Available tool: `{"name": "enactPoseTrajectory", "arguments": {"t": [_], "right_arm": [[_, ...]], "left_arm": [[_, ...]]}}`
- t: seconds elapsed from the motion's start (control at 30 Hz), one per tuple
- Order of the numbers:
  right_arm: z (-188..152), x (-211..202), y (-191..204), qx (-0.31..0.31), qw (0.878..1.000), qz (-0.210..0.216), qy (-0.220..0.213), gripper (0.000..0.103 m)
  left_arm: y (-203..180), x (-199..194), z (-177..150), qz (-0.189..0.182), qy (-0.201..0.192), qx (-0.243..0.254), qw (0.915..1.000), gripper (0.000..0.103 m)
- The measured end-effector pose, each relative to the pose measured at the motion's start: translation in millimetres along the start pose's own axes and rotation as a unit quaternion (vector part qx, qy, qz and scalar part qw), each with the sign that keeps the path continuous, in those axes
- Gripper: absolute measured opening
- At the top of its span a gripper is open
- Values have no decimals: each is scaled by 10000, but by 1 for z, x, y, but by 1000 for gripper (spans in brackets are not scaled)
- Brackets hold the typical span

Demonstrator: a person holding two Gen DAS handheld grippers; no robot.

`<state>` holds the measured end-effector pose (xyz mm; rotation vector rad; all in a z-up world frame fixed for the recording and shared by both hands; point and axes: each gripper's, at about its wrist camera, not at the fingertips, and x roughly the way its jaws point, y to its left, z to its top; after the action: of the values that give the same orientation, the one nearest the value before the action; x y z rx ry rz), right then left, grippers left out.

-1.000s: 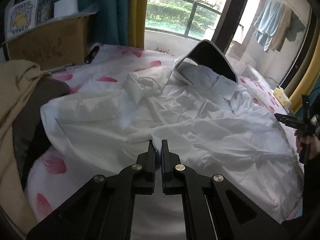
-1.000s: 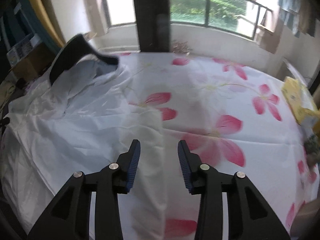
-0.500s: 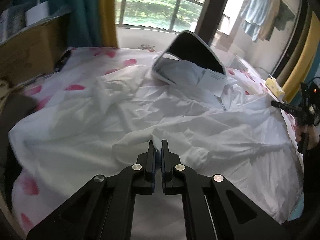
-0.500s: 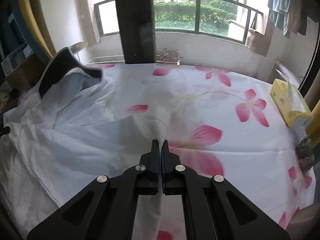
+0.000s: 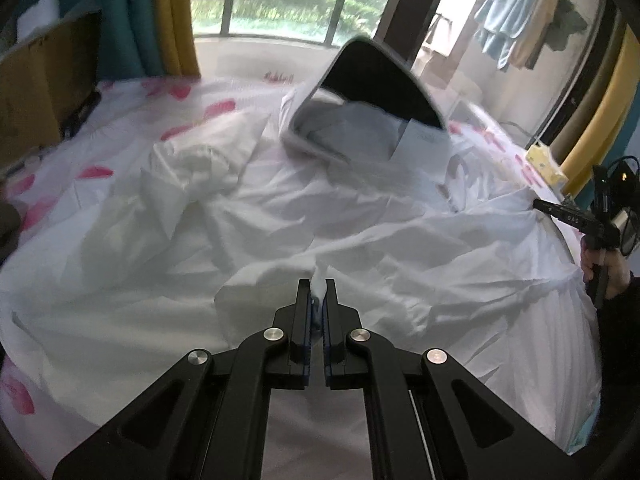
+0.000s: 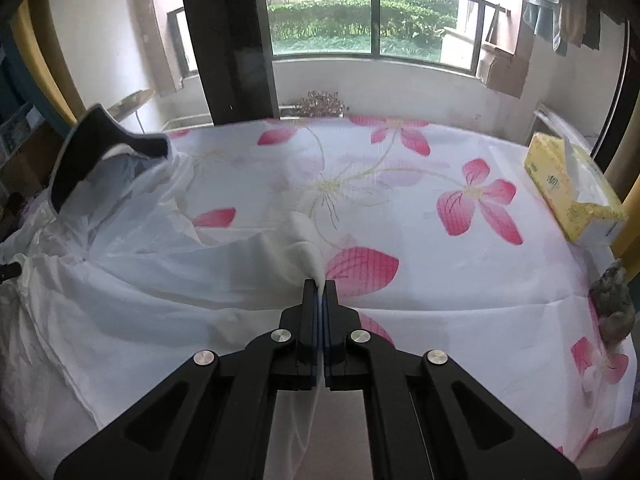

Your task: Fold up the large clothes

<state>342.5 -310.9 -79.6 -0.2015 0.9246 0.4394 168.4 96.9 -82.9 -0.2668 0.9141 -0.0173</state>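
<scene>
A large white thin-fabric hooded jacket (image 5: 360, 216) lies spread and crumpled across a bed covered by a white sheet printed with pink flowers (image 6: 440, 208). The jacket's hood, rimmed by a stiff dark brim (image 5: 380, 80), stands up at the far side of the garment, toward the window. In the left wrist view the black two-finger left claw (image 5: 319, 292) is clamped tight on a small pinched ridge of the jacket's white cloth near the near edge of the garment, the fabric poking up between the blue-lined fingers. In the right wrist view the black two-finger right claw (image 6: 319, 288) is likewise closed on a fold of the jacket's edge, a tuft of cloth rising just ahead of its tips, with the rest of the jacket stretching away to the left and the bare flowered sheet to the right. The right claw also shows at the right edge of the left wrist view, gripped by the person's hand (image 5: 604, 276). A yellow tissue box (image 6: 572, 196) sits on the bed's right side, well apart from the jacket. A brown cardboard box (image 5: 44, 92) stands beside the bed at the left.
</scene>
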Motion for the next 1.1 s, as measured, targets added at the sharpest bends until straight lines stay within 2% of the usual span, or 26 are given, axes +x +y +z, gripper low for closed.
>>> {"name": "enactPoseTrajectory", "arguments": {"t": [0.07, 0.2, 0.3, 0.37, 0.43, 0.5, 0.63, 0.77, 1.1], "right_arm": [[-3, 7, -1, 53, 9999, -20, 97, 2], [-4, 1, -1, 44, 9996, -267, 68, 4], [-8, -8, 2, -19, 9987, -503, 76, 8], [-12, -17, 3, -25, 9989, -468, 30, 16], [-15, -24, 5, -41, 9988, -480, -21, 35], [-18, -32, 9, -52, 9988, -489, -43, 41], [-24, -43, 17, -48, 9988, -485, -60, 41], [-26, -52, 26, -10, 9988, -487, -78, 41], [-43, -67, 51, 51, 9988, -495, 3, 42]], "left_arm": [[3, 2, -3, 35, 90, -36, 9999, 4], [8, -3, -5, 51, 38, -158, 9999, 25], [9, -9, -4, 52, -3, -164, 9999, 34], [9, -11, -3, 51, -23, -112, 9999, 34], [12, -14, -1, 77, -33, -81, 9999, 34], [15, -16, 1, 83, -43, -95, 9999, 35], [25, -25, 4, 66, -126, -110, 9998, 36], [37, -33, 6, 54, -217, -109, 9997, 50], [71, -45, 25, 184, -370, 36, 9991, 50]]}}
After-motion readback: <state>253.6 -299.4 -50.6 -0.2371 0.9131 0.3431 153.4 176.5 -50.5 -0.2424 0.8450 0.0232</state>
